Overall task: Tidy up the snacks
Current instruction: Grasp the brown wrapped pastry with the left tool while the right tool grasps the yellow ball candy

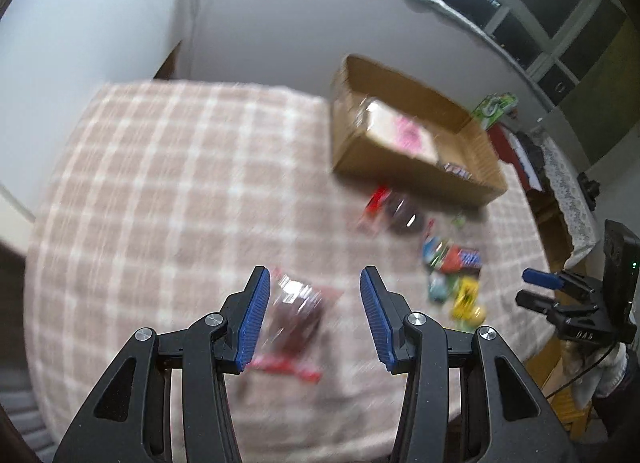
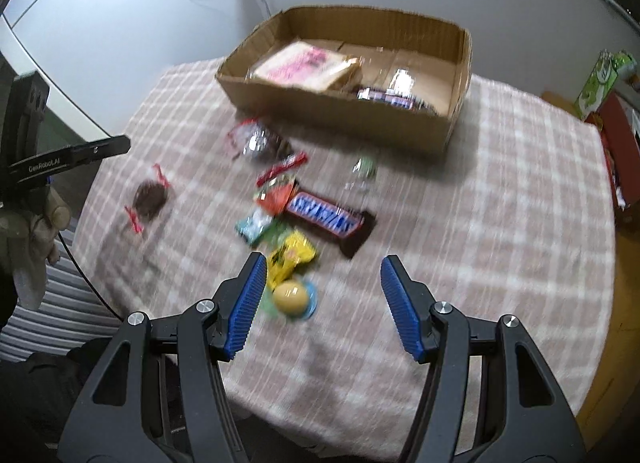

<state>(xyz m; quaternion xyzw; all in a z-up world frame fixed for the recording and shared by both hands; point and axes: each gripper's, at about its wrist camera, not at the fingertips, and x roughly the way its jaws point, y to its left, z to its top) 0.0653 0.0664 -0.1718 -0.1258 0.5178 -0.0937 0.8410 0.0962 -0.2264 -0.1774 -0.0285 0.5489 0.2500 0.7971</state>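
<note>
A cardboard box (image 2: 452,119) stands at the back of the checked table and holds a pink-printed packet (image 2: 308,67) and dark wrapped bars (image 2: 384,97); it also shows in the left wrist view (image 1: 404,175). My left gripper (image 1: 314,287) is open above a clear packet of dark snacks with red ends (image 1: 294,319), which lies between its fingers. My right gripper (image 2: 322,277) is open, hovering near a yellow packet (image 2: 290,257) and a yellow ball-shaped snack (image 2: 290,295). A Snickers bar (image 2: 330,219) lies just beyond.
Loose snacks lie mid-table: a second dark packet with red ends (image 2: 262,143), a red stick packet (image 2: 282,169), an orange packet (image 2: 276,195), a teal packet (image 2: 254,225), a small clear wrapper (image 2: 362,173). A green carton (image 2: 600,81) and red items stand off the right edge.
</note>
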